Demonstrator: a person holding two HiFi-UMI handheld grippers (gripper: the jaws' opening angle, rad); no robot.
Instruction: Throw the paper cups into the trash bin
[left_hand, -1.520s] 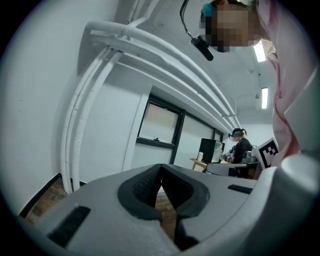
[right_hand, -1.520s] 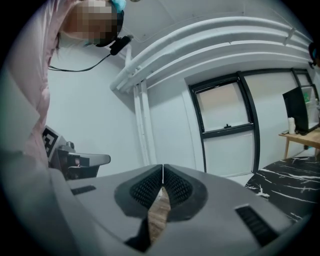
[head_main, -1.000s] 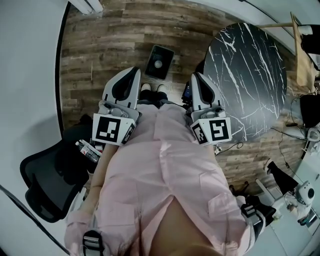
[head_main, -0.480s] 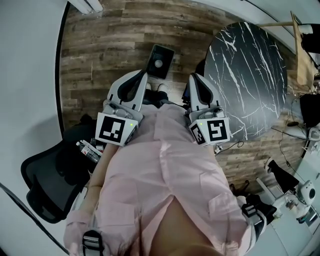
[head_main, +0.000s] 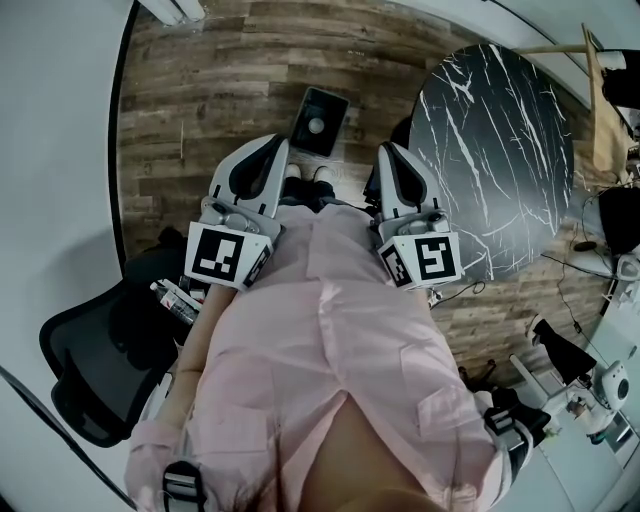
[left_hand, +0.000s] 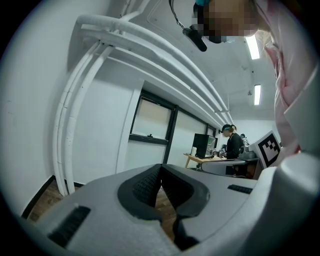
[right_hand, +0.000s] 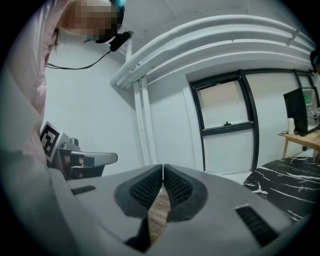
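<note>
Head view: trash bin (head_main: 331, 104) on wood floor (head_main: 220, 80) ahead of feet, white paper cup (head_main: 316, 127) inside it. L gripper (head_main: 268, 152) and R gripper (head_main: 390, 158) flank bin, well short of it. Marble table (head_main: 500, 140) at right.
Left gripper view: jaws pressed together, nothing btwn.
Right gripper view: jaws pressed together, empty.
</note>
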